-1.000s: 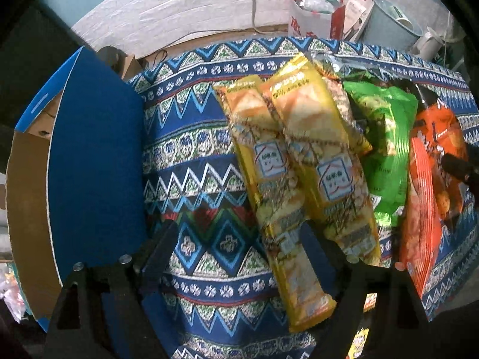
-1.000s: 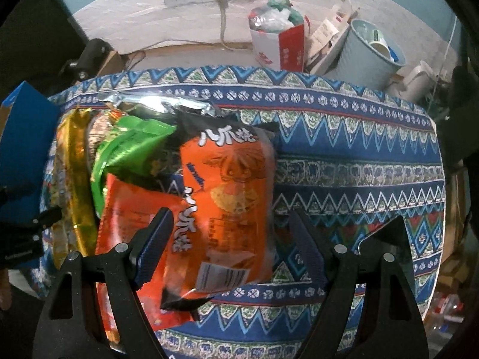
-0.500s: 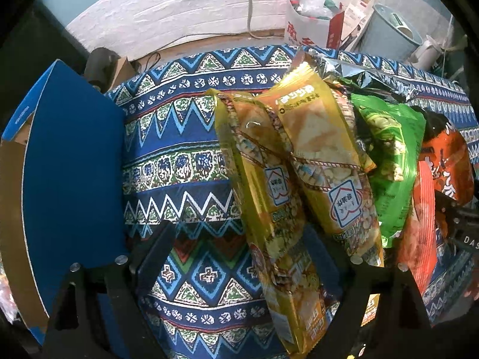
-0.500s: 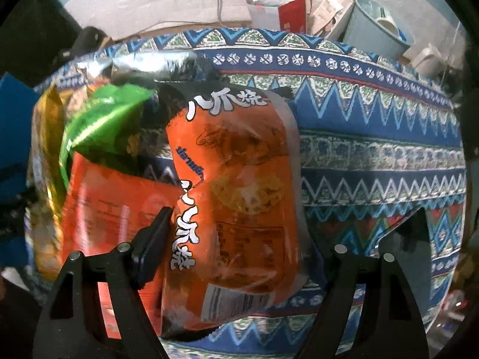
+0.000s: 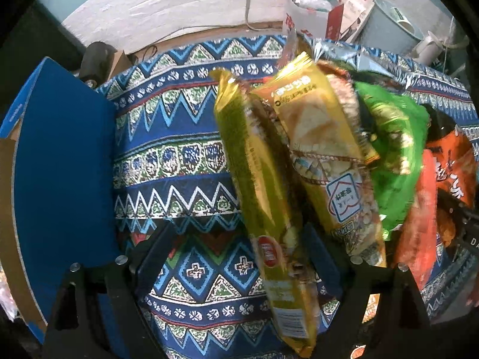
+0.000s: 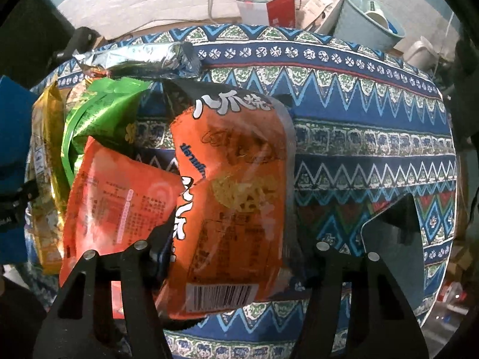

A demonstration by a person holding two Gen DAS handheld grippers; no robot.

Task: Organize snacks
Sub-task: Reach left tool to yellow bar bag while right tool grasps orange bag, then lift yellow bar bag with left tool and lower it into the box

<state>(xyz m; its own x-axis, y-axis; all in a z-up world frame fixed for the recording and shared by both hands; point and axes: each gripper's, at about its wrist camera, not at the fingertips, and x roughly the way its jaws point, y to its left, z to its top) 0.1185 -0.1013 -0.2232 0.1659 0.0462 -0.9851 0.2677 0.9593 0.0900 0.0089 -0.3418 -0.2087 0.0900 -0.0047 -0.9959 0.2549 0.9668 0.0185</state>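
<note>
The orange crinkled-plastic snack packet is bracketed by the right gripper, whose jaws have been closing (contact unconfirmed). The long yellow foil packet lies between the left gripper jaws, spread wide.

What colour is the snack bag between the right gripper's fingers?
Orange with a black top, clearest in the right wrist view.

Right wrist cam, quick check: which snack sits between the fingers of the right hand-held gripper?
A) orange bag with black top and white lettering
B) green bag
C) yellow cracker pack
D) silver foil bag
A: the orange bag with the black top lies between the fingers of the right hand-held gripper, whose jaws have just been closing in on it; the green bag lies off to the left.
</note>
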